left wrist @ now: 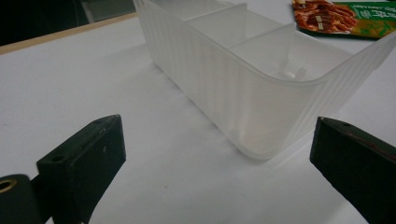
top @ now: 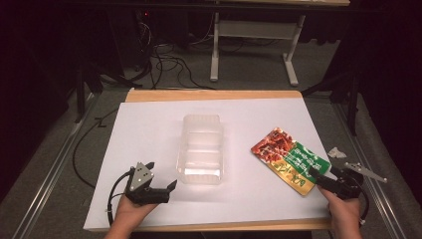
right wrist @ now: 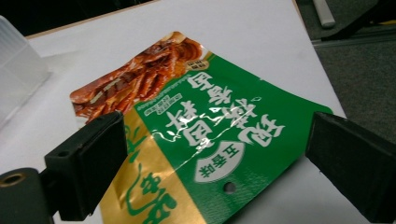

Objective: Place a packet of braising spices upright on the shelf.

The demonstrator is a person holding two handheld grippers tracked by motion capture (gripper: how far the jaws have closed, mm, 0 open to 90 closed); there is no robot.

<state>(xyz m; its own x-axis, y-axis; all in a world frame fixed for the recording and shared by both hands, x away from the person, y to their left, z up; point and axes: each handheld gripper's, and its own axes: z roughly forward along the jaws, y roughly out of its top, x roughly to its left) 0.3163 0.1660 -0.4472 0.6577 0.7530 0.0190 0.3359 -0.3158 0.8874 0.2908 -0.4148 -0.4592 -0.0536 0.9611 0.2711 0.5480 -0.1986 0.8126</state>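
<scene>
1. Nearest the person, at the bottom edge of the white-covered table (top: 149, 209), two hands come in, each holding a black two-jaw gripper.
2. The left gripper (top: 166, 191) sits low on the near left of the table, with a grey three-cornered plate on top. Its jaws stand wide apart and hold nothing.
3. In the left gripper view, the rounded near corner of a clear, ribbed plastic container (left wrist: 261, 98) lies just ahead between the spread jaws, not touching either one.
4. The right gripper (top: 314, 175) is at the near right, close to the table's edge. Its jaws are also spread, released, with nothing clamped.
5. In the right gripper view, a flat foil food pouch (right wrist: 205, 135), green and gold with a picture of reddish-brown meat, lies on the table beneath and between the open jaws. Whether a jaw touches the pouch is hard to tell from here.
6. Mid-table, the container stands upright and open-topped; inner walls divide it into compartments.
7. The pouch lies angled to the container's right, well apart from it, its meat-picture end pointing away from the person.
8. Farther off, on the dark floor beyond the table, lie black cables (top: 169, 64) and the white legs of a stand (top: 215, 50).
</scene>
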